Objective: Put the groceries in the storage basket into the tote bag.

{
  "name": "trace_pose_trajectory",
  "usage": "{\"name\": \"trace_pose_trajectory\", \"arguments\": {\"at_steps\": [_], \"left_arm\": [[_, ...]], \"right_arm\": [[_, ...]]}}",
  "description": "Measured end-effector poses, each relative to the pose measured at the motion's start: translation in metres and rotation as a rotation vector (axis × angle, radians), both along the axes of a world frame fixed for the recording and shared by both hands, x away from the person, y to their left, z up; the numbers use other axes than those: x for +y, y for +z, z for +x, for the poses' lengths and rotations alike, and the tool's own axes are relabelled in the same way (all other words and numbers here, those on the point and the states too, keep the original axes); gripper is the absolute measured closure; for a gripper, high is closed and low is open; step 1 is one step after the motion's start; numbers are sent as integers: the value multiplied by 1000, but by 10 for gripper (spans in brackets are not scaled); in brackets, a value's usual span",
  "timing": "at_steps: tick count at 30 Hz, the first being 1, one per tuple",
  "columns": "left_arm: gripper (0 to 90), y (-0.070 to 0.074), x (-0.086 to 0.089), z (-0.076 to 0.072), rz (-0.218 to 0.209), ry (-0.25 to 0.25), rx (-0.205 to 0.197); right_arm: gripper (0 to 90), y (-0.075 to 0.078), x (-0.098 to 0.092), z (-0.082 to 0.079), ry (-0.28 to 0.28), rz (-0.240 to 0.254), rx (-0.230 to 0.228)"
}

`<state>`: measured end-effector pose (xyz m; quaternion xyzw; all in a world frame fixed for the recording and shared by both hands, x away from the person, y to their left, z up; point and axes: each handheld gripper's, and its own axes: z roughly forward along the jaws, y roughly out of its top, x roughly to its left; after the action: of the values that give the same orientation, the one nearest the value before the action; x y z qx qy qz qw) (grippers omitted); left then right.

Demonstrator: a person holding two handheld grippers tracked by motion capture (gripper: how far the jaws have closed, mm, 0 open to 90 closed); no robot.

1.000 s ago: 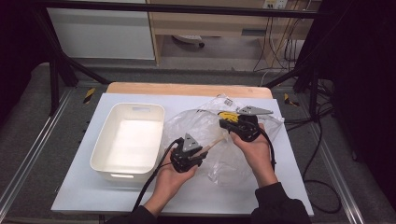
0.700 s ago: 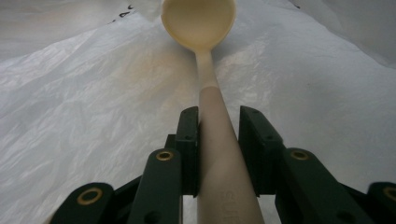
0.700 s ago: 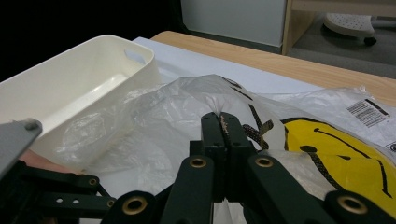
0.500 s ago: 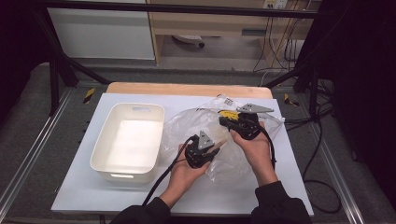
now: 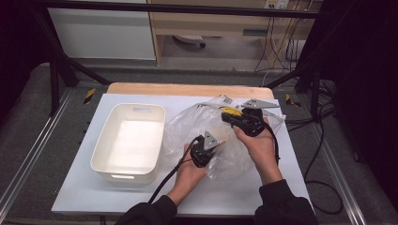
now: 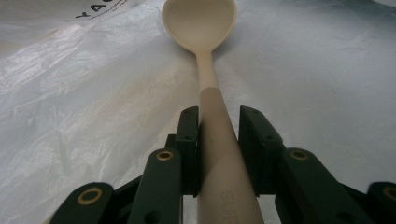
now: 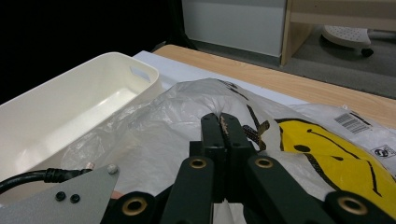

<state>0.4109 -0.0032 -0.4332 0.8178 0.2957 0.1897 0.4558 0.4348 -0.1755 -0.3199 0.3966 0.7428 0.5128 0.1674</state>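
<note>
Left gripper clamps spoon handle inside bag. Right gripper pinches bag, near table's far right corner. Bin left.

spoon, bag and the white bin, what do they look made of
Spoon: matte cream bowl and neck with a tan handle, likely silicone or plastic; smooth, no grain.
Bag: thin clear plastic film, glossy and crinkled, printed with a yellow face and a barcode.
White bin: looks like moulded plastic, smooth satin finish, rounded corners, cut-out handle slot.
</note>
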Motion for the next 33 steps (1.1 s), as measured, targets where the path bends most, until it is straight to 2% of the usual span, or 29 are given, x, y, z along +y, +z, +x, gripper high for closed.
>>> {"name": "trace_pose_trajectory", "arguments": {"at_steps": [6, 12, 21, 28, 33], "left_arm": [[696, 4, -4, 3, -18, 13, -31], [696, 6, -12, 10, -8, 4, -48], [698, -2, -25, 22, 5, 10, -56], [699, -7, -26, 27, -5, 1, -53], [699, -10, -26, 28, 13, 0, -72]], "right_arm": [[900, 4, -3, 1, 1, 6, 0], [900, 4, -4, 1, -1, 7, 2], [900, 3, -3, 1, 3, 5, 5], [900, 4, -4, 0, 0, 3, 4], [900, 4, -6, 0, -1, 1, 6]]}}
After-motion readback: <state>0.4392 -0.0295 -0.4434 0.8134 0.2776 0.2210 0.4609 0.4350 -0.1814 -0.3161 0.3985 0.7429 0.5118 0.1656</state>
